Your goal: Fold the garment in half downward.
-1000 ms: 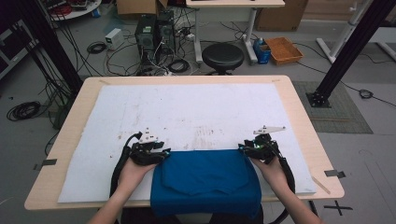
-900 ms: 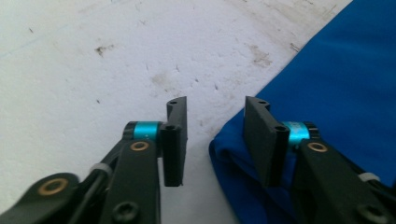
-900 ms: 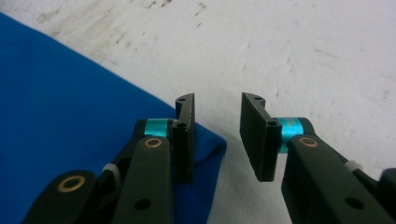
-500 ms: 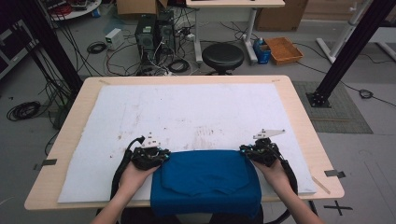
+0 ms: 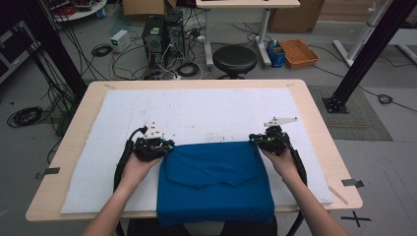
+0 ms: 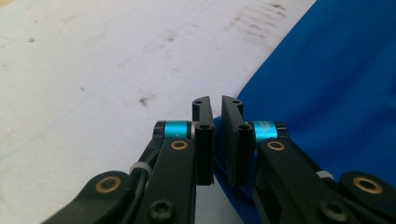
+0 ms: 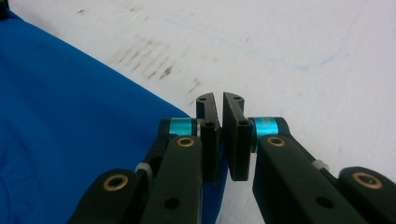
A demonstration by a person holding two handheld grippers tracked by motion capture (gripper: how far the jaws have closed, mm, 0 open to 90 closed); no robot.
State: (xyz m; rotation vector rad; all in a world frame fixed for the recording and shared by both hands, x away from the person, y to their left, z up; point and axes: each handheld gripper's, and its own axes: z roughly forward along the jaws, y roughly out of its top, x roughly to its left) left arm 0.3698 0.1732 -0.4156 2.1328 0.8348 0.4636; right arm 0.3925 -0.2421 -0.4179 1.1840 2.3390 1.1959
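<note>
A blue cloth [image 5: 211, 172] lies on the white mat [image 5: 196, 108], and its near end hangs over the table's front edge. My left gripper [image 5: 164, 146] is shut on the cloth's far left corner, with the fabric pinched between the jaws in the left gripper view [image 6: 217, 105]. My right gripper [image 5: 255, 141] is shut on the far right corner; blue fabric [image 7: 70, 116] runs in between its jaws [image 7: 219, 100]. The cloth's far edge is stretched straight between the two grippers. A folded layer shows as a ridge across the cloth's middle.
The wooden table [image 5: 324, 147] carries the stained white mat, bare beyond the cloth. On the floor behind stand a black stool [image 5: 234, 59], computer towers [image 5: 160, 34], loose cables and an orange box [image 5: 299, 51]. Black frame posts rise at the far left and far right.
Both grippers have moved away from the person and pulled the cloth's far edge farther onto the mat. More of the cloth now lies on the table.
</note>
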